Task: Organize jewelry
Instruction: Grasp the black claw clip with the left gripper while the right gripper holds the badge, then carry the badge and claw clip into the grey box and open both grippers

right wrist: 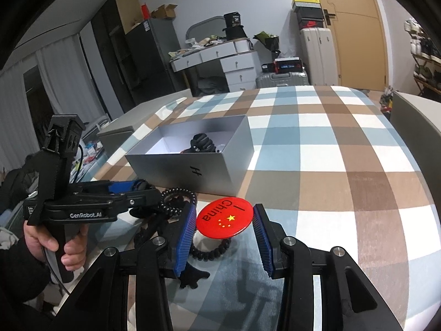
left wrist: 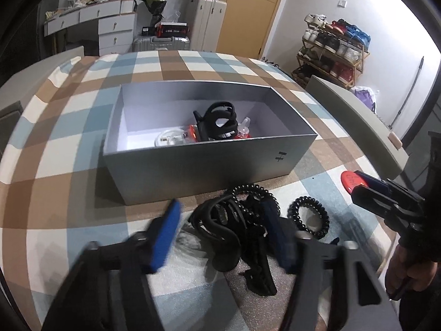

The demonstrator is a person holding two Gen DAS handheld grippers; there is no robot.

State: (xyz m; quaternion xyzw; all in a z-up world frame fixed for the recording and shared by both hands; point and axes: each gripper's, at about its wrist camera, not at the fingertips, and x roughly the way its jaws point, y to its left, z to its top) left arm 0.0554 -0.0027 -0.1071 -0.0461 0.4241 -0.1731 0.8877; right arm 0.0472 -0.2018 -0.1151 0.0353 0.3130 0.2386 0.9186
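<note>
A grey open box (left wrist: 193,165) stands on the checked tablecloth and holds black hair clips (left wrist: 220,121), a clear round case and small red items. In front of it lies a pile of black hair clips (left wrist: 234,220) and black coil hair ties (left wrist: 308,218). My left gripper (left wrist: 223,231) is open, its blue pads on either side of the pile. My right gripper (right wrist: 224,223) is shut on a round red China badge (right wrist: 224,218) and holds it above a coil tie (right wrist: 209,252); it also shows in the left wrist view (left wrist: 355,183). The box also shows in the right wrist view (right wrist: 198,165).
The tablecloth (left wrist: 69,127) covers the table to its rounded edges. A grey chair back (left wrist: 366,121) stands at the right edge. Behind are suitcases (left wrist: 161,42), a white dresser (left wrist: 110,27) and a shoe rack (left wrist: 333,47).
</note>
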